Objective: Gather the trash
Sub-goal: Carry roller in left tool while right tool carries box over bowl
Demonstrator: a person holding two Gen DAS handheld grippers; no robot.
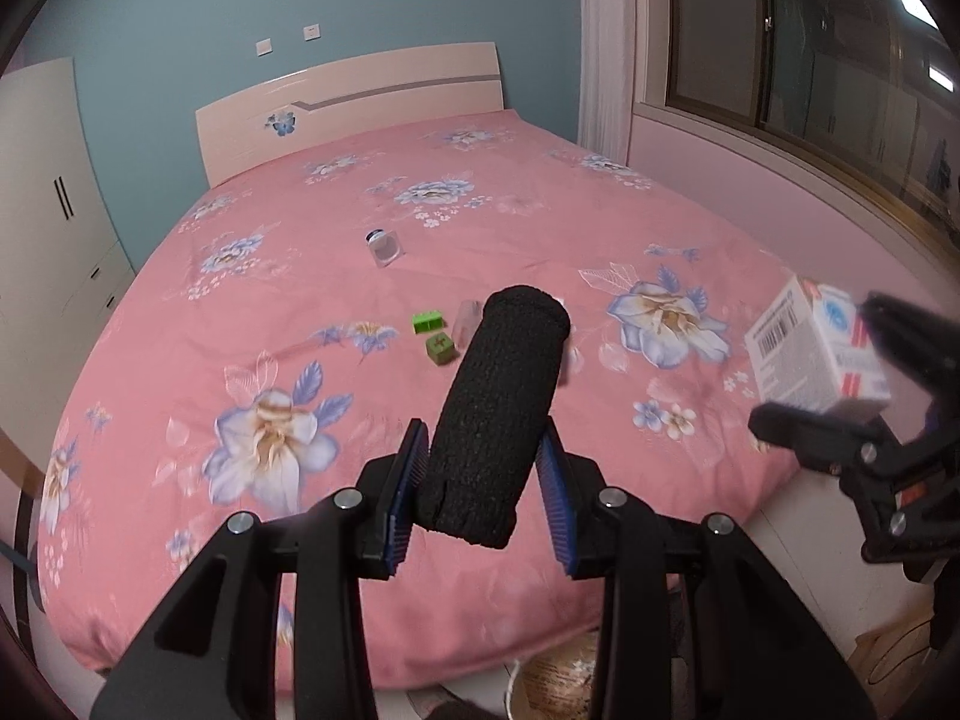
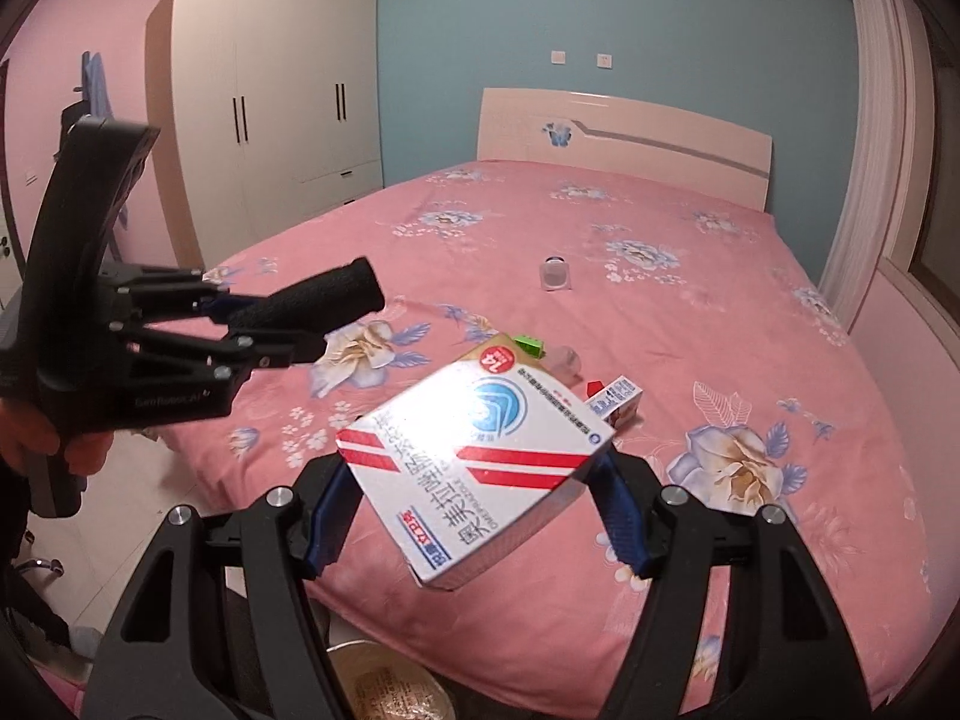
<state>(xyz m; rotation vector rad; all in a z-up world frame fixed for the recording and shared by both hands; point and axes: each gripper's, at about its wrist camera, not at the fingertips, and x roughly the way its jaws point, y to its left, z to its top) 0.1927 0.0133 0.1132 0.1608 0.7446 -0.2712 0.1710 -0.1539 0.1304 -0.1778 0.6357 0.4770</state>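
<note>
My pink bed (image 1: 420, 570) filled the view. My right gripper (image 2: 474, 498), jaws wide, clamped the white medicine box (image 2: 480, 468). My left gripper (image 1: 483, 474) squeezed the black foam roll (image 1: 498, 408), its free end pointing to twelve o'clock. Green blocks (image 1: 435, 336) lay beyond at eleven o'clock, and the clear jar (image 1: 384, 246) farther still.

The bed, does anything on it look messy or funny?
Yes. Small bits lie scattered on the pink floral bed: two green blocks, a clear jar tipped on its side, and a small box. They look like litter, not bedding. Nothing looks spilled or broken.
</note>
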